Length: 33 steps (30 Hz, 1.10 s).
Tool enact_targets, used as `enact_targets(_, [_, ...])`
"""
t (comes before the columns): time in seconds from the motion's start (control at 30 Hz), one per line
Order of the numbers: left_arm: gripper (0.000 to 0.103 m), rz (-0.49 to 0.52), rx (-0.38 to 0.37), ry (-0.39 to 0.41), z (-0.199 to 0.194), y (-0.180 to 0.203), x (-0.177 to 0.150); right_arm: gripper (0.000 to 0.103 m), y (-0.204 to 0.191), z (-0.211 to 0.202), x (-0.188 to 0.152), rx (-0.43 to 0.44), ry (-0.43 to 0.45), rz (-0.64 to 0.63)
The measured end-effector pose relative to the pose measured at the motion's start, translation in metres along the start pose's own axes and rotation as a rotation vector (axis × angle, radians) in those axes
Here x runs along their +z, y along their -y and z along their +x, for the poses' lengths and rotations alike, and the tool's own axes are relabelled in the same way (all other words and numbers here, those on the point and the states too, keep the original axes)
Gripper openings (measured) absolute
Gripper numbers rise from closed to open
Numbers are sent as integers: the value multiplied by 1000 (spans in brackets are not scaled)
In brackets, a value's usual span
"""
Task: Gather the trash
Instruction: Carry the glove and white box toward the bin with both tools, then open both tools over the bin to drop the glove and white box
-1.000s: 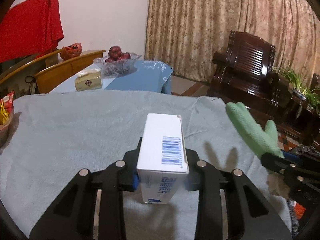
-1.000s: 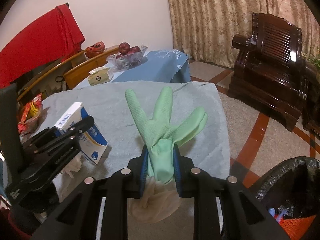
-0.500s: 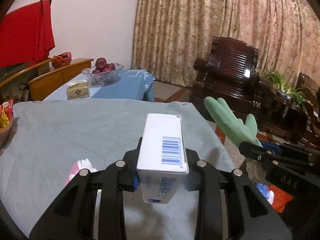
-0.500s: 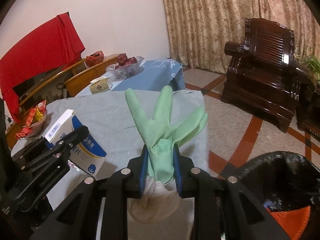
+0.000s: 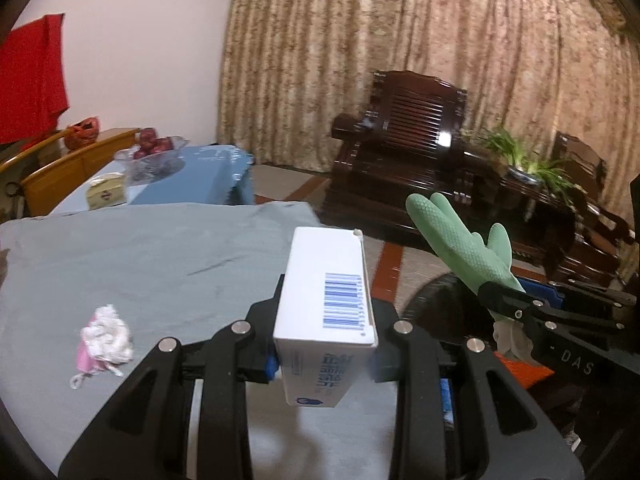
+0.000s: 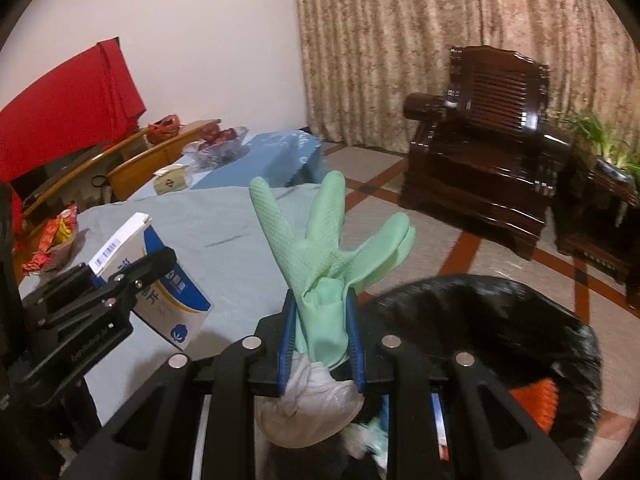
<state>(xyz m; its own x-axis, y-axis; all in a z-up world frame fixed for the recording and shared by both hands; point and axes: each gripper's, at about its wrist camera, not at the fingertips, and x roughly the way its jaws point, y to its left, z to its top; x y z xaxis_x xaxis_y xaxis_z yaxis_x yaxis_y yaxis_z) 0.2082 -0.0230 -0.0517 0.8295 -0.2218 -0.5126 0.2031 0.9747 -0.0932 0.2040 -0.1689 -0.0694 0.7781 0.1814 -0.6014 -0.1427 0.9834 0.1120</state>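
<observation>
**Both tongs loaded, bin just below the right one**

Left tongs [image 5: 325,344] are pinching a white carton [image 5: 328,292] with a barcode on its top face and blue print on its end; the carton sits squarely between the two fingers and points straight ahead. Beneath and ahead of these tongs lies the grey tablecloth [image 5: 160,256], and off to their left on it rests a crumpled pink-and-white wad [image 5: 105,334], apart from everything else and not yet picked up. Its edge falls away just to the right of the carton.

Right tongs [image 6: 321,338] are clamped on the cuff of a green rubber glove [image 6: 324,256], whose fingers stand up and fan forward; a pale lining or rag [image 6: 310,404] bulges out under the fingers. Directly beneath and to the right of these tongs gapes the black-bagged bin [image 6: 500,320], with something orange [image 6: 538,402] and other scraps already inside. From the right view the left tongs and their carton sit to the left, over the table edge rather than over the bin.

By my reading the step in hand is the carry to the bin, nearly finished for the glove. Next, the right tongs need to spread so the glove drops into the bag; the bulky lining may cling, so a clear release above the opening matters. After that the left tongs must shift rightward over the bin mouth before letting the carton go. One wad on the cloth would remain.
</observation>
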Motion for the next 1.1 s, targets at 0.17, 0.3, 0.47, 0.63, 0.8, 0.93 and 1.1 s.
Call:
enact_targets(0.17, [30, 29, -73, -8, 7, 37, -4, 23, 37, -15, -14, -71, -7, 44])
enact_targets(0.3, [30, 58, -125, -17, 16, 69, -10, 23, 65, -22, -22, -124, -9, 75])
enact_targets(0.47, [30, 77, -171, -36, 28, 99, -18, 23, 94, -26, -28, -171, -11, 100])
enact_targets(0.63, [30, 84, -199, -65, 42, 119, -26, 23, 114, -24, -32, -181, -16, 119])
enact_targets(0.8, [32, 94, -233, -101, 53, 130, -34, 25, 131, -16, -36, -194, -17, 130])
enact_targets(0.93, [55, 106, -249, -114, 56, 134, -37, 38, 139, -7, -37, -203, -31, 139])
enact_targets(1.1, [72, 106, -225, -101, 51, 129, -36, 52, 144, -14, -39, -224, -12, 151])
